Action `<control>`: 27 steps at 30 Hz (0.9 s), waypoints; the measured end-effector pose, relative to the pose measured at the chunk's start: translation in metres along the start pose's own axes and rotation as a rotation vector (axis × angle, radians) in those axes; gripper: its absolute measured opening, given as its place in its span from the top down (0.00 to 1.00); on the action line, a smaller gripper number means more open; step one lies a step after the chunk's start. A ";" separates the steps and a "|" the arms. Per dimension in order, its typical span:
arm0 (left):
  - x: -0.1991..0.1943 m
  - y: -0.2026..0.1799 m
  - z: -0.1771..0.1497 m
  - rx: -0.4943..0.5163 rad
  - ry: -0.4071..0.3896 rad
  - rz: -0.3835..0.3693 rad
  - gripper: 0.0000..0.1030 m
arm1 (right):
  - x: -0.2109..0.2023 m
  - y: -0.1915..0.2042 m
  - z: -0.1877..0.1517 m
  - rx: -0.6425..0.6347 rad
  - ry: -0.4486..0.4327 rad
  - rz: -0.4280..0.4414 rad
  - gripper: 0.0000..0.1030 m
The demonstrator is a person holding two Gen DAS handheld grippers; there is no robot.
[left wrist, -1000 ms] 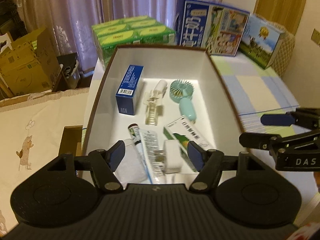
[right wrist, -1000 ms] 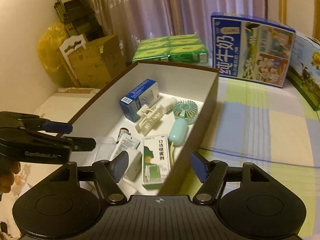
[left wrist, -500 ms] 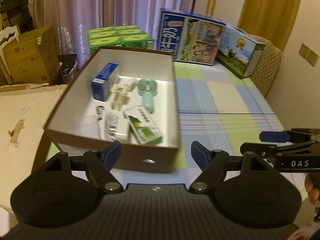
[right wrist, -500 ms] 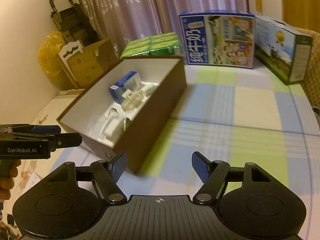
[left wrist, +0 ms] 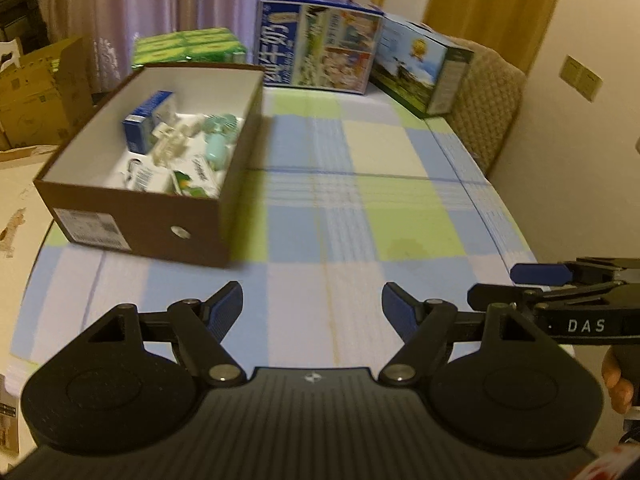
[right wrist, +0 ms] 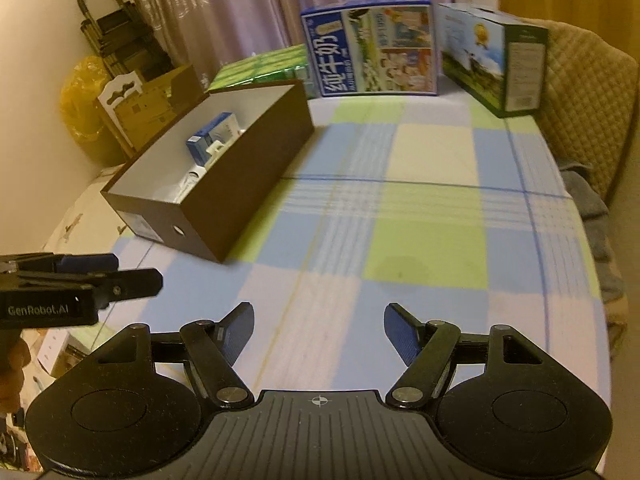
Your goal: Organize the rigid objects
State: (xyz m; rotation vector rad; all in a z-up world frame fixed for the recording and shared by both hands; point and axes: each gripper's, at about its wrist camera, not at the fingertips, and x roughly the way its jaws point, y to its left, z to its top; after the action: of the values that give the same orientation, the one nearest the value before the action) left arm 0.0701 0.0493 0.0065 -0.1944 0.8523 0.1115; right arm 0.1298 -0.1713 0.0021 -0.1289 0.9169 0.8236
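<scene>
Both tools are hanging over the checked cloth of the worktop (left wrist: 400,208) with nothing between their fingers. The left tool (left wrist: 312,308) is standing with its jaws spread wide, having just been opening, and the right tool (right wrist: 319,330) is likewise gaping, empty. The brown box (left wrist: 160,220) is sitting ahead and to the left of each tool, well apart from the fingertips, with bare cloth lying between. From the left wrist view the box interior is showing fully: a blue carton (left wrist: 140,128), a teal handheld fan (left wrist: 218,136), a pale clip-like piece (left wrist: 172,144) and a green-and-white packet (left wrist: 196,178) are lying inside, somewhat blurred. The right wrist view is looking at the box (right wrist: 248,184) from the side, so its near wall is hiding most of the contents and only the blue carton (right wrist: 210,138) is peeking over. Each view is also catching the other tool at its edge, with a bit of the person's hand (left wrist: 618,380) behind it.
</scene>
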 end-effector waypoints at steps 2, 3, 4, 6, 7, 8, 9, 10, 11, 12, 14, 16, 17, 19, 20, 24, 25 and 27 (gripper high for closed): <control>-0.003 -0.013 -0.009 0.009 0.008 0.009 0.28 | -0.010 -0.004 -0.008 0.006 -0.003 -0.007 0.33; -0.004 -0.019 -0.013 0.013 0.013 0.008 0.28 | -0.015 -0.006 -0.012 0.008 -0.003 -0.011 0.33; -0.005 -0.023 -0.017 0.015 0.016 0.005 0.28 | -0.019 -0.007 -0.015 0.010 -0.003 -0.014 0.33; -0.008 -0.031 -0.024 0.018 0.018 0.006 0.28 | -0.028 -0.011 -0.023 0.017 -0.006 -0.021 0.33; -0.010 -0.034 -0.028 0.020 0.017 0.008 0.28 | -0.031 -0.012 -0.025 0.020 -0.007 -0.024 0.33; -0.012 -0.037 -0.030 0.022 0.017 0.010 0.28 | -0.035 -0.014 -0.029 0.025 -0.008 -0.028 0.33; -0.013 -0.040 -0.032 0.024 0.017 0.012 0.28 | -0.038 -0.016 -0.032 0.029 -0.008 -0.032 0.33; -0.015 -0.043 -0.035 0.026 0.017 0.011 0.28 | -0.041 -0.017 -0.035 0.033 -0.009 -0.035 0.33; -0.016 -0.045 -0.037 0.030 0.017 0.008 0.28 | -0.044 -0.018 -0.038 0.038 -0.010 -0.038 0.33; -0.018 -0.048 -0.039 0.033 0.017 0.007 0.28 | -0.047 -0.020 -0.041 0.042 -0.010 -0.040 0.33; -0.021 -0.053 -0.042 0.038 0.017 0.003 0.28 | -0.050 -0.022 -0.045 0.049 -0.008 -0.043 0.33; -0.023 -0.056 -0.045 0.040 0.016 -0.003 0.29 | -0.052 -0.023 -0.048 0.053 -0.006 -0.045 0.33; -0.024 -0.057 -0.046 0.040 0.016 -0.004 0.28 | -0.053 -0.023 -0.049 0.056 -0.006 -0.046 0.33; -0.026 -0.060 -0.048 0.040 0.015 -0.005 0.28 | -0.054 -0.025 -0.051 0.060 -0.003 -0.049 0.33; -0.027 -0.060 -0.049 0.040 0.015 -0.007 0.29 | -0.055 -0.025 -0.052 0.063 -0.003 -0.049 0.33; -0.030 -0.062 -0.049 0.043 0.009 -0.005 0.28 | -0.057 -0.026 -0.053 0.063 -0.006 -0.048 0.33; -0.031 -0.063 -0.049 0.044 0.007 -0.005 0.28 | -0.057 -0.026 -0.053 0.063 -0.007 -0.047 0.33; -0.032 -0.063 -0.050 0.045 0.005 -0.003 0.29 | -0.057 -0.025 -0.052 0.062 -0.008 -0.047 0.33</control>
State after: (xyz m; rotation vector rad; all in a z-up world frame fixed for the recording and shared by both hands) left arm 0.0240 -0.0234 0.0064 -0.1535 0.8591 0.0888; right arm 0.0938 -0.2437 0.0061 -0.0932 0.9277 0.7513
